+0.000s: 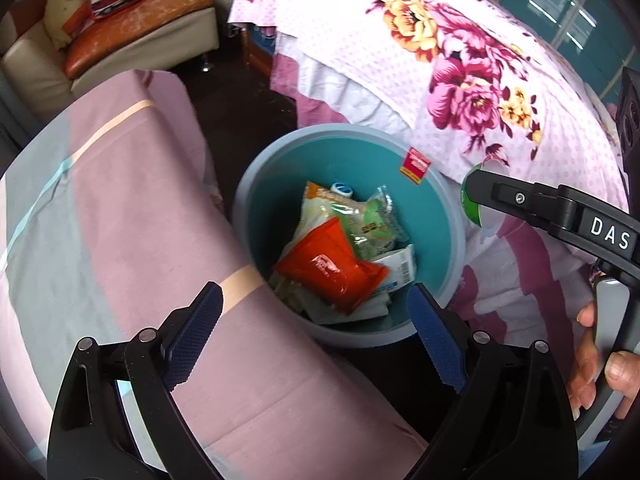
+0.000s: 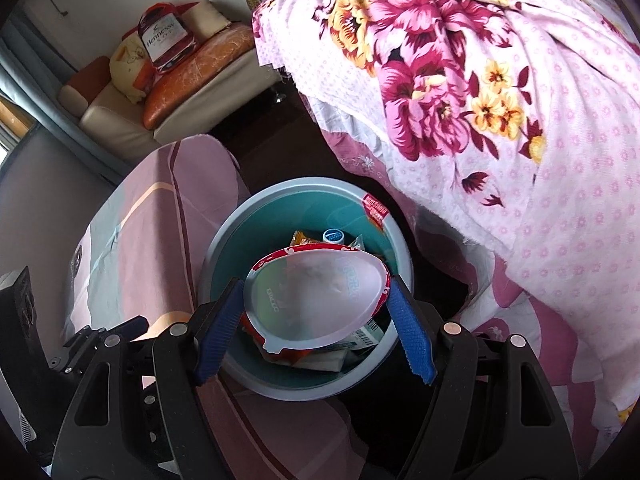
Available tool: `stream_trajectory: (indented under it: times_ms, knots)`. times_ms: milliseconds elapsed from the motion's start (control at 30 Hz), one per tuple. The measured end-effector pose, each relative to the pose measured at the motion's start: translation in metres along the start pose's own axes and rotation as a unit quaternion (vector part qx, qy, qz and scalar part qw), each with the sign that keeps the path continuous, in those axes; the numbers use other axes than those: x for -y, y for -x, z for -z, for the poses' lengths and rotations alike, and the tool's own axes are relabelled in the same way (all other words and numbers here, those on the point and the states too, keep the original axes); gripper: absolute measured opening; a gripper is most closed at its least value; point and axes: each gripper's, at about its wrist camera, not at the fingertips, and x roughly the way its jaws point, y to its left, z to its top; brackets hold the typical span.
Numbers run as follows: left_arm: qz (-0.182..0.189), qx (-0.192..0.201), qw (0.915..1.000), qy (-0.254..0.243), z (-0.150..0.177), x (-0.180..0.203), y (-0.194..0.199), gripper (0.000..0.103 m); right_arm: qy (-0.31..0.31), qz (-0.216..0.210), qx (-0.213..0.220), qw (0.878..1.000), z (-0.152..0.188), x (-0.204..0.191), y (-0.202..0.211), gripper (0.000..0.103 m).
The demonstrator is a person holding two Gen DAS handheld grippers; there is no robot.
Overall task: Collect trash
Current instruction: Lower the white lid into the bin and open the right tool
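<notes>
A round bin [image 1: 332,132] with a teal inside stands on the dark floor between two beds. In it lie an orange wrapper [image 1: 332,272], a clear green wrapper [image 1: 368,220] and other packets. My left gripper [image 1: 316,336] hovers above the bin's near rim, open, with nothing between its blue pads. In the right wrist view my right gripper [image 2: 316,332] is shut on a clear plastic cup [image 2: 316,300] with a red rim. The cup is squeezed to an oval right over the bin [image 2: 304,184]. One black finger [image 1: 520,200] of that gripper shows at the right of the left wrist view.
A pink striped bedcover [image 1: 120,200] lies on the left of the bin and a floral quilt [image 1: 460,80] hangs on the right. A cream sofa [image 2: 120,116] with cushions and a red bag stands at the back. A hand [image 1: 592,360] holds the right gripper's handle.
</notes>
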Motion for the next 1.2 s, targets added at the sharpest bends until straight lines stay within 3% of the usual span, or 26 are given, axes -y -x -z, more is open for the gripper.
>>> stream_trajectory:
  times_ms: [367, 1067, 1200]
  knots:
    - [-0.005, 0.003, 0.9998, 0.021, 0.02, -0.019, 0.012, 0.094, 0.021, 0.006, -0.008, 1.0, 0.001, -0.021, -0.005, 0.069]
    - [-0.011, 0.019, 0.9981, 0.058, 0.027, -0.062, 0.02, 0.094, 0.064, 0.041, -0.024, 0.997, -0.006, -0.065, -0.021, 0.07]
    - [-0.015, 0.02, 0.998, 0.058, 0.03, -0.064, 0.022, 0.094, 0.06, 0.044, -0.034, 0.997, -0.005, -0.066, -0.026, 0.075]
